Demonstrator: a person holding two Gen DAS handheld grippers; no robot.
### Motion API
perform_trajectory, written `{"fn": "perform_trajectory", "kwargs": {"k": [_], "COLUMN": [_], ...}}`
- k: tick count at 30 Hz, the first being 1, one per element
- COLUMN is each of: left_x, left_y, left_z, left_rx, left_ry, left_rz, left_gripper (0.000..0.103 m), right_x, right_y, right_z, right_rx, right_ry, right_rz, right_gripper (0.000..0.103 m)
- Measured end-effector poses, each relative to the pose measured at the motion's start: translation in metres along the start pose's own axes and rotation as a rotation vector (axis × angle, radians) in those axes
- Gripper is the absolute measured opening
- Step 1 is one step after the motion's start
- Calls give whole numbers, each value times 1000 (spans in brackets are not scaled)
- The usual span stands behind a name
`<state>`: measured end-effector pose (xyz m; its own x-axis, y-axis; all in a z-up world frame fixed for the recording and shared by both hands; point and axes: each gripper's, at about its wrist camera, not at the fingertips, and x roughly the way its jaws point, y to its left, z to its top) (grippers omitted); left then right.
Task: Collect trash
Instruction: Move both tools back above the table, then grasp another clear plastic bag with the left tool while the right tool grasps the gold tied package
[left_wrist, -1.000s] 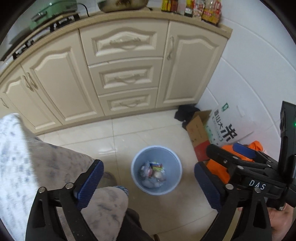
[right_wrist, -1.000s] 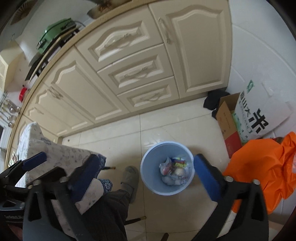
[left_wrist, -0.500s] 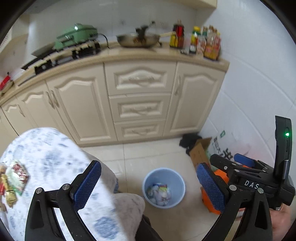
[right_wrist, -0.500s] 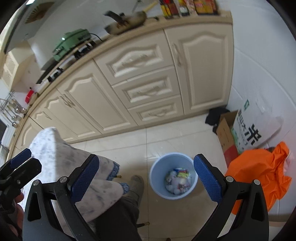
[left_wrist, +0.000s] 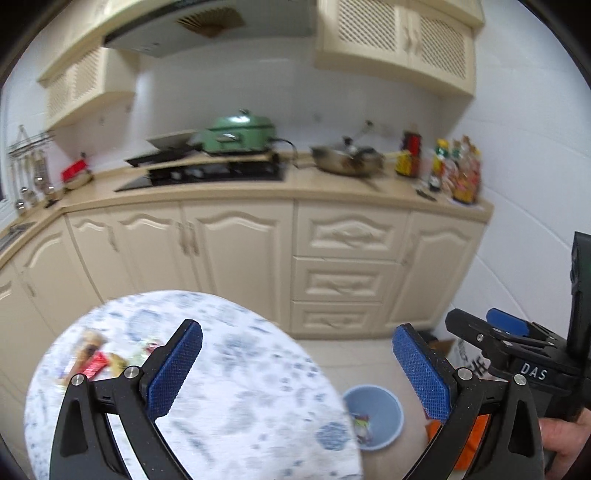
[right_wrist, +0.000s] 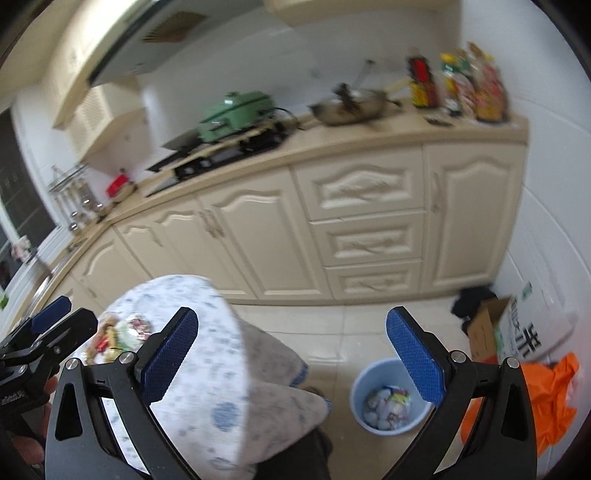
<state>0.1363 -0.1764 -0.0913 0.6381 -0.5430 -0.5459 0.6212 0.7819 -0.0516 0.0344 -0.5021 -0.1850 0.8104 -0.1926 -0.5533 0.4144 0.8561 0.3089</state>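
Observation:
A light blue bin (left_wrist: 375, 413) (right_wrist: 388, 398) stands on the tiled floor with wrappers inside. Several snack wrappers (left_wrist: 94, 363) (right_wrist: 122, 336) lie blurred on a round table with a blue-flowered cloth (left_wrist: 236, 391) (right_wrist: 207, 354). My left gripper (left_wrist: 299, 369) is open and empty above the table's right part, the wrappers to its left. My right gripper (right_wrist: 291, 358) is open and empty, held above the table edge and the bin. The right gripper's body (left_wrist: 517, 354) shows at the right of the left wrist view.
Cream cabinets (left_wrist: 347, 266) and a counter with a green cooker (left_wrist: 240, 134), a wok (left_wrist: 347, 158) and bottles (left_wrist: 454, 170) run along the back. A cardboard box (right_wrist: 484, 328), a white sack (right_wrist: 535, 328) and an orange bag (right_wrist: 554, 398) lie by the right wall.
Both cameras have tilted upward and pulled back from the bin, so the counter and upper cabinets have come into view. The table top and its wrappers now show. Both grippers stay open.

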Motion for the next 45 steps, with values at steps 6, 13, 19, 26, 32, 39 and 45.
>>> {"fn": "perform_trajectory", "kwargs": {"k": [6, 13, 19, 26, 32, 39, 45], "left_x": [-58, -112, -138, -161, -164, -153, -126], "left_y": [31, 61, 71, 86, 105, 130, 169], "left_z": [-14, -37, -53, -69, -88, -100, -112], "left_rx": [-55, -138, -182, -224, -268, -309, -342], "left_ry": [-74, -141, -171, -184, -149, -84, -2], "left_rz": [85, 182, 254, 325, 375, 433, 434], "left_gripper": [102, 102, 102, 102, 102, 102, 102], "right_x": [-5, -14, -19, -21, -22, 8, 41], "right_y": [62, 139, 191, 228, 251, 276, 279], "right_z": [5, 2, -5, -14, -29, -42, -56], "right_rx": [-95, -234, -323, -375, -408, -445, -441], "right_ry": [-27, -57, -73, -75, -99, -20, 77], "right_rz": [67, 145, 203, 251, 313, 335, 328], "right_gripper": [103, 103, 103, 103, 103, 103, 103]}}
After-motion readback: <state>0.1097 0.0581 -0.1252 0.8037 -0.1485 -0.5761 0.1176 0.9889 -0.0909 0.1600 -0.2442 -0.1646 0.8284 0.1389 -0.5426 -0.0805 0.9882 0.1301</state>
